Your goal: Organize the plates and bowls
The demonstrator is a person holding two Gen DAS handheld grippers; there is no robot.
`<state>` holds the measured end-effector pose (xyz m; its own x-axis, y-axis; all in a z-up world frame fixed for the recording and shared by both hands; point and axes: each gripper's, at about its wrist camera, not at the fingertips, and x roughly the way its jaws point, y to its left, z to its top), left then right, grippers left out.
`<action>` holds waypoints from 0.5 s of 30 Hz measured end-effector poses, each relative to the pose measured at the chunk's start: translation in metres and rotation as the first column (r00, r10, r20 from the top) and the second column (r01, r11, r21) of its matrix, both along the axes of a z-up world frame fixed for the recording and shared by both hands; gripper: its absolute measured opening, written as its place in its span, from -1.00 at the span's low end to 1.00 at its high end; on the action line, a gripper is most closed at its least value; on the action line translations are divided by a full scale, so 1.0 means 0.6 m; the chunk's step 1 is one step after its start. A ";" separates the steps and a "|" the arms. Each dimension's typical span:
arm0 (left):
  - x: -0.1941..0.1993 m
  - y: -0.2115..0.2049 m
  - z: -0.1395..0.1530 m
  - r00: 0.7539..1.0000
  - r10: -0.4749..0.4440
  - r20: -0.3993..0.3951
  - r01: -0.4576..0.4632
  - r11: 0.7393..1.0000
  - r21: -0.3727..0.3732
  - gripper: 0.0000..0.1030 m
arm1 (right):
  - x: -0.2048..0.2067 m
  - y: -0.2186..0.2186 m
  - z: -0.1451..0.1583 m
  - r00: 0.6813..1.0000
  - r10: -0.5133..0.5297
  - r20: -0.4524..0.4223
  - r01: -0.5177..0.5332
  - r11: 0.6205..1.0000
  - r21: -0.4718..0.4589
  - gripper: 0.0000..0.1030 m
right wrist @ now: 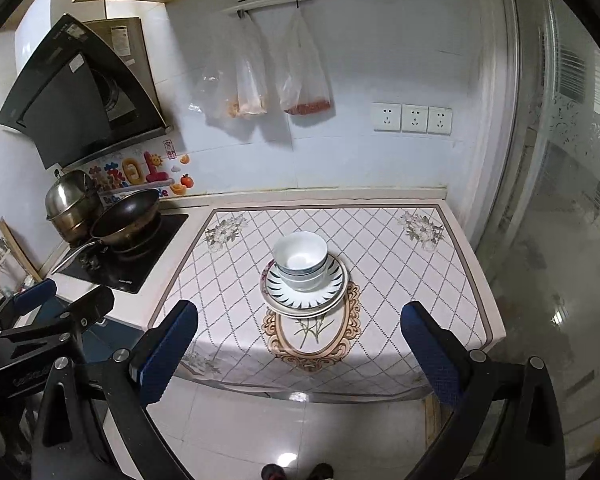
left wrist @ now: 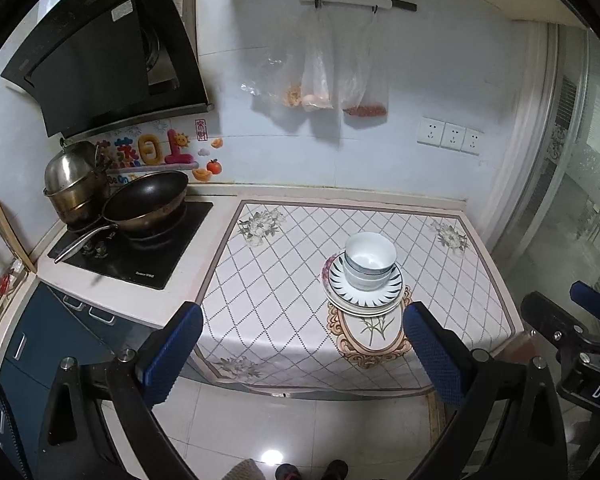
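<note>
White ceramic bowls (left wrist: 371,260) sitting nested atop stacked patterned plates (left wrist: 364,294), frame centre, on diamond-print tablecloth (left wrist: 284,280). Left gripper (left wrist: 300,344) and right gripper (right wrist: 298,342) hovering lower frame, fingers spread, grasping nothing.

Light: soft, even, overhead | Glare: lamp spot on floor tiles (left wrist: 272,457) | Shadows: faint under hanging bags (right wrist: 284,80) | Edges: strong fisheye bending, black vignette | Focus: sharp
</note>
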<state>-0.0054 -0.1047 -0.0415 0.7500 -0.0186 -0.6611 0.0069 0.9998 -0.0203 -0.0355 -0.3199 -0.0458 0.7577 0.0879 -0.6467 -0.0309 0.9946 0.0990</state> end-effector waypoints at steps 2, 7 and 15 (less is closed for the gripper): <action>-0.003 0.006 -0.001 1.000 -0.001 -0.002 0.001 1.000 -0.001 0.99 | -0.001 0.006 0.000 1.000 -0.003 -0.005 0.003 1.000 -0.004 1.00; -0.004 0.016 -0.003 1.000 0.002 -0.003 -0.002 1.000 -0.004 0.99 | 0.000 0.017 -0.001 1.000 -0.002 -0.009 0.002 1.000 -0.005 1.00; 0.003 0.031 -0.003 1.000 0.008 0.002 -0.008 1.000 -0.009 0.99 | 0.002 0.029 -0.002 1.000 -0.009 -0.008 0.009 1.000 -0.008 1.00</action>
<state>-0.0036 -0.0861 -0.0434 0.7514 -0.0181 -0.6596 -0.0015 0.9996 -0.0291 -0.0346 -0.3023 -0.0469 0.7531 0.0753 -0.6535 -0.0207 0.9956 0.0909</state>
